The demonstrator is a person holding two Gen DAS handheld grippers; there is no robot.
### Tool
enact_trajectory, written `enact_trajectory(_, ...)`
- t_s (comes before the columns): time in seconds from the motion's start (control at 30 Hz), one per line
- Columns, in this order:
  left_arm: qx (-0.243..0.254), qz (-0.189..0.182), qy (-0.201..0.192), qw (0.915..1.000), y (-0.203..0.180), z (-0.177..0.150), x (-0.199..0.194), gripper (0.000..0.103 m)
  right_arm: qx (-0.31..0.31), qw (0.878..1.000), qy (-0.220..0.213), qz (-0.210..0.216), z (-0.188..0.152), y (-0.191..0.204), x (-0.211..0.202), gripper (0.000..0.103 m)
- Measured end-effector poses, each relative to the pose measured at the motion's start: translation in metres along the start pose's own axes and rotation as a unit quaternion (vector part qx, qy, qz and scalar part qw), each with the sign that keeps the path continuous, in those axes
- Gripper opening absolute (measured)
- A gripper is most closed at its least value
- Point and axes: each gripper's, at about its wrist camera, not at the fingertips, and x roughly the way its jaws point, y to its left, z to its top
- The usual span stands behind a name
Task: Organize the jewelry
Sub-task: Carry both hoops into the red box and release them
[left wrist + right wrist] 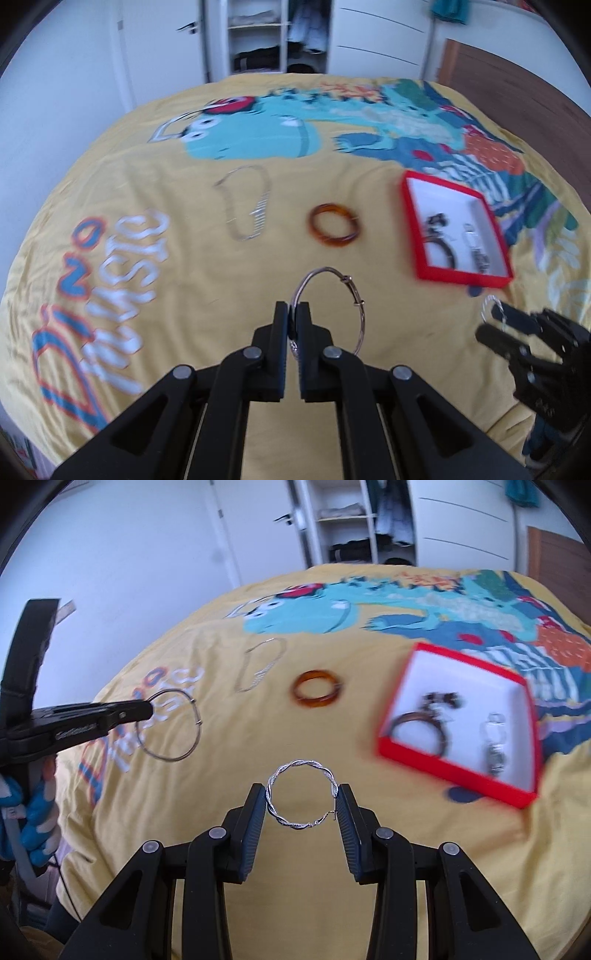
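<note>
Left claw (291,314) and right claw (301,801): black plastic linkages fastened with silver round rivets; right fingers (255,830) carried ribbed blue pads. Blue-and-white glove (37,819) was worn.

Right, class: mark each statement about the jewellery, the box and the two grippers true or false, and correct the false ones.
1. The left gripper is shut on a thin silver wire bangle. True.
2. The right gripper holds the amber-brown resin bangle. False: it holds a twisted silver hoop; the amber one lies on the yellow dinosaur-print bedspread.
3. The red-sided, white-lined square box is empty. False: it holds several pieces.
4. A silver chain necklace lies on the bedspread. True.
</note>
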Motion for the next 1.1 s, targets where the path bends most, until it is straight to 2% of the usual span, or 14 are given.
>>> enact_trajectory(0.2, 0.045, -0.047, -0.001, 0.9979, -0.069, 0.045, 0.030, 0.004, 0.016, 0.999, -0.010, -0.049, 0.028, -0.079, 0.001, 0.039)
enact_trajectory(0.33, 0.068, -0.078, -0.001, 0.9946, -0.120, 0.083, 0.064, 0.004, 0.019, 0.997, -0.011, -0.075, 0.051, -0.126, 0.014, 0.039)
enact_trajectory(0.43, 0.081, -0.091, 0.001, 0.9925, -0.155, 0.108, 0.093, 0.004, 0.011, 0.995, -0.007, -0.095, 0.073, -0.161, 0.032, 0.039)
enact_trajectory(0.57, 0.098, -0.090, 0.006, 0.9911, -0.193, 0.133, 0.138, 0.004, 0.008, 0.994, -0.001, -0.108, 0.092, -0.196, 0.058, 0.039)
enact_trajectory(0.67, 0.106, -0.082, 0.012, 0.9909, -0.208, 0.142, 0.169, 0.004, 0.005, 0.994, 0.013, -0.109, 0.098, -0.213, 0.082, 0.039)
enact_trajectory(0.83, 0.098, -0.064, 0.030, 0.9927, -0.209, 0.143, 0.207, 0.004, -0.008, 0.993, 0.045, -0.107, 0.101, -0.228, 0.116, 0.039)
enact_trajectory(1.1, 0.091, -0.043, 0.046, 0.9938, -0.201, 0.129, 0.235, 0.004, -0.037, 0.989, 0.081, -0.115, 0.097, -0.224, 0.146, 0.039)
